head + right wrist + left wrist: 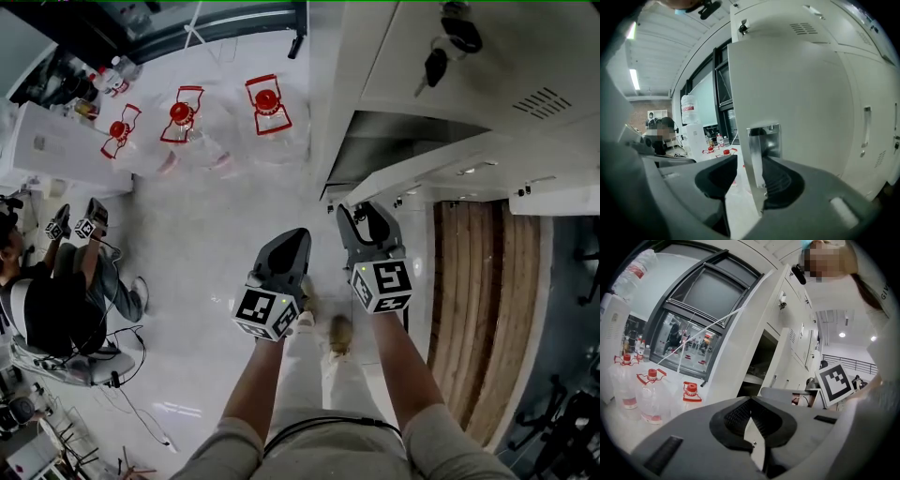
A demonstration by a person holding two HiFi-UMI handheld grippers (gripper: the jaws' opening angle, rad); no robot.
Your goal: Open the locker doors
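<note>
The locker door (797,93) in hand stands partly swung out from the bank of white lockers (487,56) on the right of the scene, with its dark compartment (394,141) showing behind it. The door's free edge carries a small metal latch plate (761,140). That edge sits between the jaws of the right tongs (750,161). The right pad lies against the plate, while the left pad stands off with floor showing in the gap, so the jaws are apart and do not yet clamp the door. Seen from the head, the right tongs (361,217) point at the door's near corner. The left tongs (295,236) hang just beside them on the left, jaws together at the tips and holding nothing (751,401). The step looks like taking hold of the edge to swing the door wider. It would go best with both pads squeezed flat on the plate rather than on the thin sheet. The pull should then follow the curve of the hinge, since a straight tug could slip off. Keeping the left tongs out of the door's path would help. The locker above has keys (445,47) hanging in its closed door, so more doors seem left to do. Far to the left, red-capped water bottles (183,117) stand on the floor below a window (708,301), and a seated person (47,300) is well apart.
</note>
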